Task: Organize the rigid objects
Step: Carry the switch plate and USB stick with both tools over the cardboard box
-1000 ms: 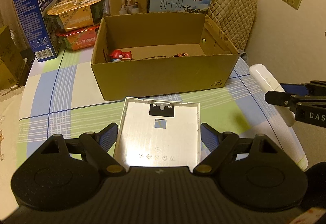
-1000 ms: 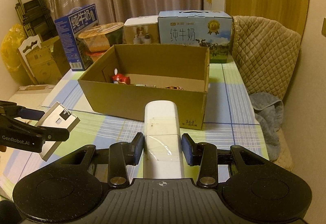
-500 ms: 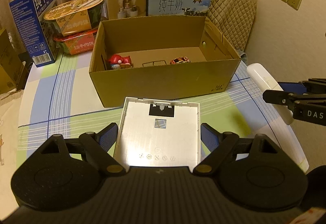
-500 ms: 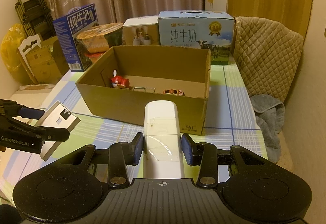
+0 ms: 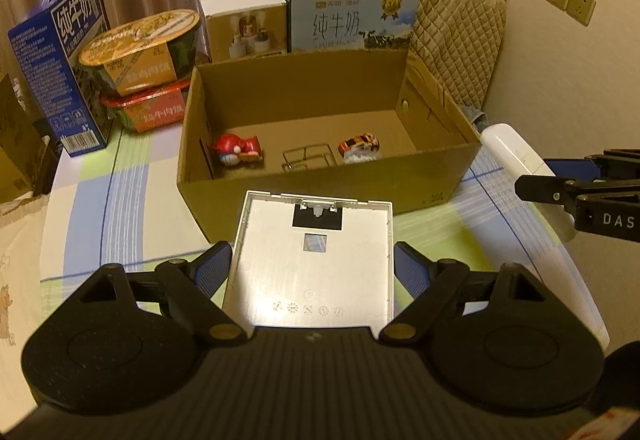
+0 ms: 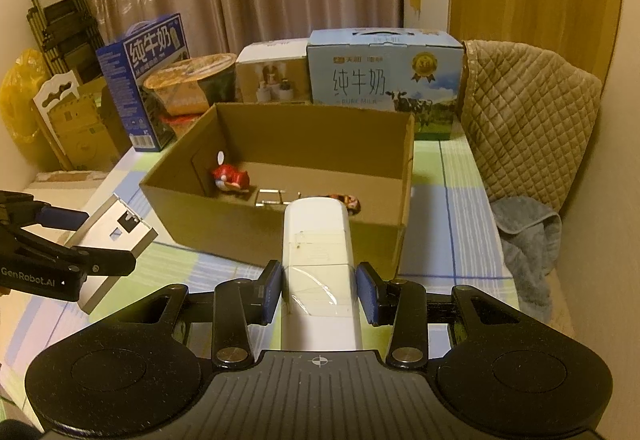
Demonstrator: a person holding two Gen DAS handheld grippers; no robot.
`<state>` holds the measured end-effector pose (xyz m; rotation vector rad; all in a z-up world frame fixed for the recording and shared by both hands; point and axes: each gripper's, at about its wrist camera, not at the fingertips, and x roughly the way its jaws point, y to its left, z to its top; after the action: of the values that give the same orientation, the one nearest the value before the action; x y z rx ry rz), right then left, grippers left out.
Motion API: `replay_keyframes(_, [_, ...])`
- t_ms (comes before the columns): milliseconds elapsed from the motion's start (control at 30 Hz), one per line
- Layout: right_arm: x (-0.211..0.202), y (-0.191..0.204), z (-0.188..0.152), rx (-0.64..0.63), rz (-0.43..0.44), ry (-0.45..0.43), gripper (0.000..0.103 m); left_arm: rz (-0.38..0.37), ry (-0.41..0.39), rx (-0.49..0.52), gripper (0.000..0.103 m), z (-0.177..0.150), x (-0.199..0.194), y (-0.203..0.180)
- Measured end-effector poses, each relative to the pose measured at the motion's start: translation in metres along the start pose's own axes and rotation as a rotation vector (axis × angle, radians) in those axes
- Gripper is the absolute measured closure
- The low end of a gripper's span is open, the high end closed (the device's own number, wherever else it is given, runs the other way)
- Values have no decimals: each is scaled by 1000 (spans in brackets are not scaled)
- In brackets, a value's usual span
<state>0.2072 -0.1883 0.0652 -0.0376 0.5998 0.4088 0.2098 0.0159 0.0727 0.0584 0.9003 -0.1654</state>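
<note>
My left gripper (image 5: 312, 272) is shut on a flat silver square plate (image 5: 316, 260), held above the table just short of the open cardboard box (image 5: 320, 187). My right gripper (image 6: 319, 290) is shut on a long white remote-like bar (image 6: 318, 244) whose tip reaches over the box's near wall (image 6: 224, 228). Inside the box lie a red toy figure (image 5: 238, 151), a wire frame (image 5: 306, 157) and a small toy car (image 5: 358, 145). The plate also shows at the left of the right wrist view (image 6: 112, 236), and the white bar at the right of the left wrist view (image 5: 516, 155).
Behind the box stand a blue milk carton (image 5: 60, 59), stacked noodle bowls (image 5: 144, 55), a white box (image 5: 244, 23) and a light blue milk box (image 5: 348, 15). A quilted chair (image 6: 528, 111) with a grey towel (image 6: 524, 236) is right of the checked tablecloth (image 5: 100, 207).
Both grippers have risen and moved forward toward the box with their objects, so more of the box's floor and contents shows. Both grips are unchanged.
</note>
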Motion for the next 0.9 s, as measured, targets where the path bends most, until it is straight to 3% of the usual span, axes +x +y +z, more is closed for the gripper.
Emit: replay_keyframes(900, [37, -20, 85, -17, 13, 19, 66, 10, -5, -5, 19, 75, 33, 21])
